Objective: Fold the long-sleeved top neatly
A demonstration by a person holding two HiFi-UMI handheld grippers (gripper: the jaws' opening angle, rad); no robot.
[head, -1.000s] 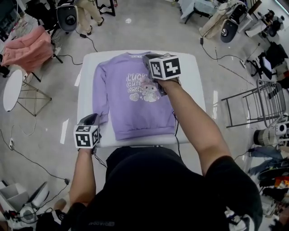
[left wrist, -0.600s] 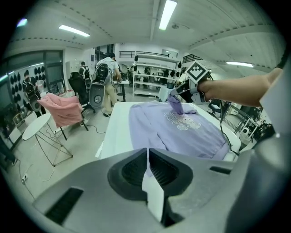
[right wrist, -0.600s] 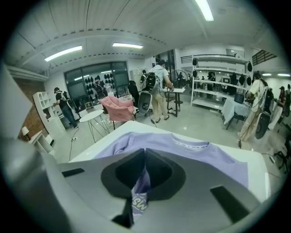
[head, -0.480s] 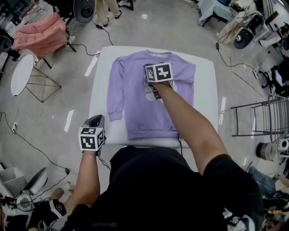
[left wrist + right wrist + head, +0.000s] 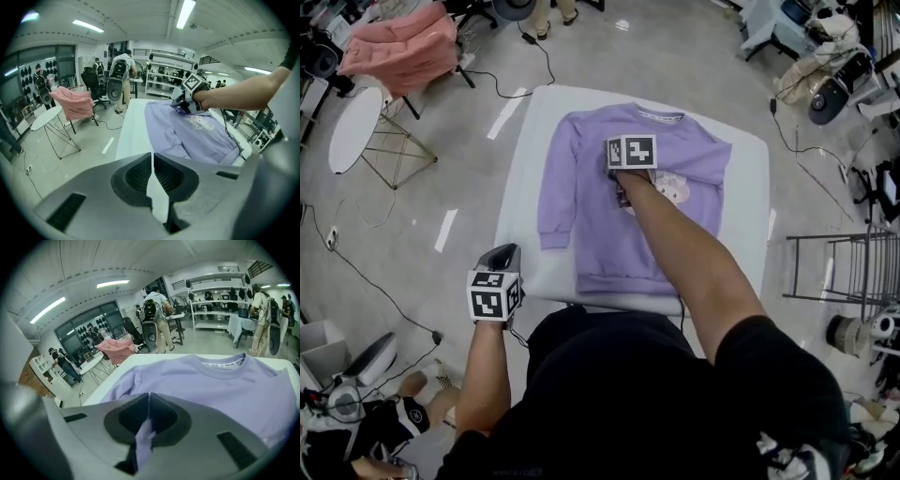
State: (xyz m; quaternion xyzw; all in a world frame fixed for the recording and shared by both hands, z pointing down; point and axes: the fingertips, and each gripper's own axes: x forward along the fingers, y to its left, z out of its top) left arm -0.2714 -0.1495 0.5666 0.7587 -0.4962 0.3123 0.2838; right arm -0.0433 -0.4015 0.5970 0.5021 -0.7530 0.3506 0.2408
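My left tool [image 5: 501, 255] hangs off the near left corner of the white padded tabletop [image 5: 514, 197], jaws pressed together on nothing. The lilac long-sleeved sweatshirt [image 5: 600, 225] lies flat on it, front up, collar away from me, with one sleeve [image 5: 553, 187] straight down its left side. My right tool [image 5: 147, 404] sits over the chest, pinching a ribbed lilac strip of that sweatshirt.

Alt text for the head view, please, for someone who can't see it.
The right gripper pinches a purple long-sleeved top lying flat on a white table, one sleeve folded across its chest. The left gripper hangs shut and empty beside the table's near left corner.
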